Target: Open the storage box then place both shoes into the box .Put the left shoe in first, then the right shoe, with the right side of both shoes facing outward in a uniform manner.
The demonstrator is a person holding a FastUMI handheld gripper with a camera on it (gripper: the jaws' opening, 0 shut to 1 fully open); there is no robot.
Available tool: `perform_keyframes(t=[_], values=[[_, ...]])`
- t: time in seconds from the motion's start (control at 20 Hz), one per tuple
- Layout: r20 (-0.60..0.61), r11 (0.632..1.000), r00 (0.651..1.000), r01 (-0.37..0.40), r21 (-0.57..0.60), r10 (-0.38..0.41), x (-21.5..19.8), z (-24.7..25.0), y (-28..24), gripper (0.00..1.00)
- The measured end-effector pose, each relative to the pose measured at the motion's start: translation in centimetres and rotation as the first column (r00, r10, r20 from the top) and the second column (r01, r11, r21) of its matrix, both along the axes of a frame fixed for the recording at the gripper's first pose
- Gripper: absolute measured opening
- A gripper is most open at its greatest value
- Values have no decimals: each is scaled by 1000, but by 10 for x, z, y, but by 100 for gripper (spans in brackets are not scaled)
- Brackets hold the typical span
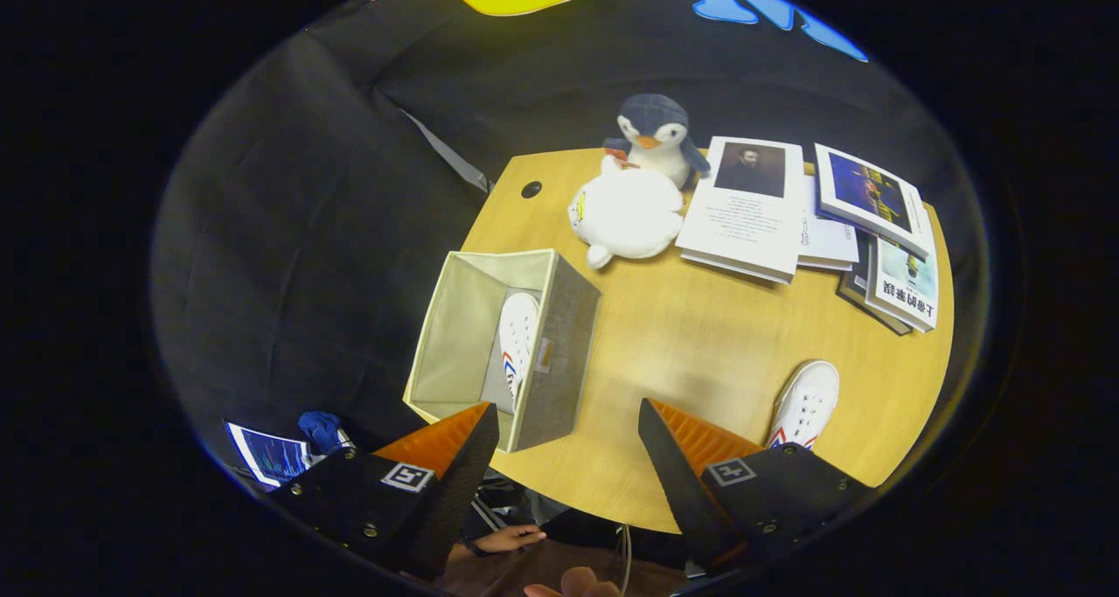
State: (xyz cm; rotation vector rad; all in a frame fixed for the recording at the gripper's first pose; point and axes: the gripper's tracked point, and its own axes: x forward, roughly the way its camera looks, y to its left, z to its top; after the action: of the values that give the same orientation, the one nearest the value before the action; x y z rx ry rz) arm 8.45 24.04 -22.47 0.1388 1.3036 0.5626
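High over the tabletop the gripper hangs wide, holding nothing; one shoe sits inside the open storage box (lid step done). Second shoe waits beside the right finger; next, I reckon, descend and grasp it.

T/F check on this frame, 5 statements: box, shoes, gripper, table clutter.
1. The storage box is open. True.
2. Both shoes are in the box. False: one white shoe stands inside; the other white shoe lies on the table.
3. The gripper is shut on a shoe. False: its fingers are apart and hold nothing.
4. A penguin plush stands behind a white plush. True.
5. The books lie inside the box. False: they lie on the table beside the plush toys.
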Motion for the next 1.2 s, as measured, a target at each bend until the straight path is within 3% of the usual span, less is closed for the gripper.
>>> perform_keyframes(t=[0.35,0.75,1.2], values=[[-45,992,991,127,-22,-128,-9,-29,-71,98],[-93,956,954,275,-105,-284,-18,-73,-160,97],[-150,930,924,326,-168,-351,-37,-131,-220,96]])
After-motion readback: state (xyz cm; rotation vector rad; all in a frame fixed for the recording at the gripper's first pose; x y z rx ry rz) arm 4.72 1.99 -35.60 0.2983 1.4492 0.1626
